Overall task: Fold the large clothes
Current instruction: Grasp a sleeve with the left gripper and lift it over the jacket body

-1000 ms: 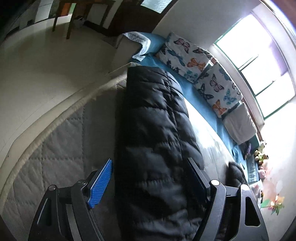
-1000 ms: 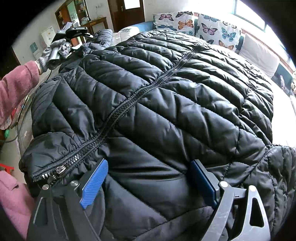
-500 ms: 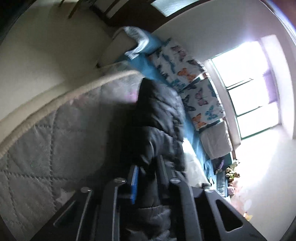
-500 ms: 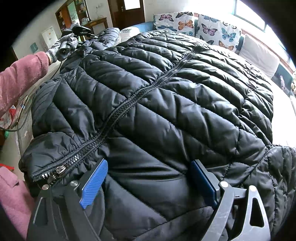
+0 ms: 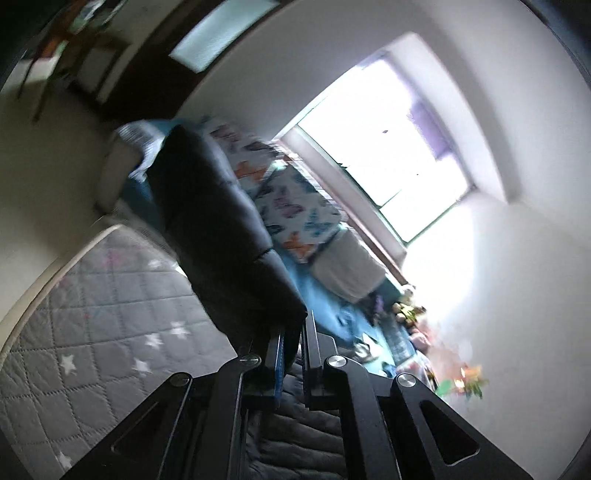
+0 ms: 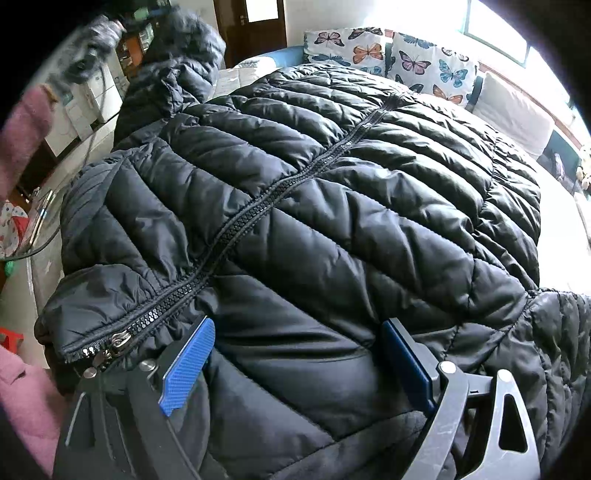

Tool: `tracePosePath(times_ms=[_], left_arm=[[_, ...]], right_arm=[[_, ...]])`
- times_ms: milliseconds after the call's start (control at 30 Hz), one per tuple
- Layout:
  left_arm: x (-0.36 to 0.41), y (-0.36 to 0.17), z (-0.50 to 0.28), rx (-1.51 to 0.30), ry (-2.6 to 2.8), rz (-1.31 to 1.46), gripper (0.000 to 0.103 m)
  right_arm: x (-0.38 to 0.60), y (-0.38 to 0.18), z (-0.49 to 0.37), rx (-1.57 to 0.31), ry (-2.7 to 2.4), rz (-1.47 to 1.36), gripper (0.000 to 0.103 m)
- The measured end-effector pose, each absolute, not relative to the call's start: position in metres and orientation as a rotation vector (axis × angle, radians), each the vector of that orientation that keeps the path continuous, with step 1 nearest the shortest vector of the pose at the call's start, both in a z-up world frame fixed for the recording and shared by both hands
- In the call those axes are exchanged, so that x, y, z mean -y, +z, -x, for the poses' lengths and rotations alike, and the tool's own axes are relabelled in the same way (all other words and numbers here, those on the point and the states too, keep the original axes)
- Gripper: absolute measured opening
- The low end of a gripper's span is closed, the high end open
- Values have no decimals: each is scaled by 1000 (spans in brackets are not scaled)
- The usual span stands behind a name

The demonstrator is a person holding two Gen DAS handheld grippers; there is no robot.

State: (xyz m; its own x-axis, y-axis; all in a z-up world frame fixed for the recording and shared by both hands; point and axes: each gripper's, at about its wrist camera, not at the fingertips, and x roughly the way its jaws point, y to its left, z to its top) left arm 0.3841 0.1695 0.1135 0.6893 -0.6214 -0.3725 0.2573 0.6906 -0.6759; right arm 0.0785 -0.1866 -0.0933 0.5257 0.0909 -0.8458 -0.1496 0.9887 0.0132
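The left black two-finger gripper with blue pads (image 5: 293,350) sits at six o'clock in its own view, its jaws pressed nearly together and pinching a fold of the black quilted puffer jacket (image 5: 221,236). In the right wrist view it appears blurred at eleven o'clock, held in a grey gloved hand (image 6: 96,35) with a pink sleeve. The right black two-finger gripper with blue pads (image 6: 295,365) rests at six o'clock, jaws spread wide, fingers lying against the jacket.

Bright window (image 5: 384,136), white walls, butterfly cushions (image 6: 391,55), dark door (image 6: 255,26).
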Motion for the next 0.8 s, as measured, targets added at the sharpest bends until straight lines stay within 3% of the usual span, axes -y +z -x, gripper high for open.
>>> tracePosePath(times_ms=[200, 333, 500, 800], left_arm=[[-106, 162, -282, -571, -696, 509, 6], [-57, 162, -214, -575, -806, 450, 6], [11, 118, -143, -666, -948, 411, 7], [119, -16, -84, -1003, -1036, 309, 7]], right_arm=[[195, -79, -75, -985, 128, -15, 99], [203, -64, -65, -936, 110, -26, 99], [222, -54, -52, -897, 92, -75, 99], [246, -66, -32, -913, 68, -142, 99]])
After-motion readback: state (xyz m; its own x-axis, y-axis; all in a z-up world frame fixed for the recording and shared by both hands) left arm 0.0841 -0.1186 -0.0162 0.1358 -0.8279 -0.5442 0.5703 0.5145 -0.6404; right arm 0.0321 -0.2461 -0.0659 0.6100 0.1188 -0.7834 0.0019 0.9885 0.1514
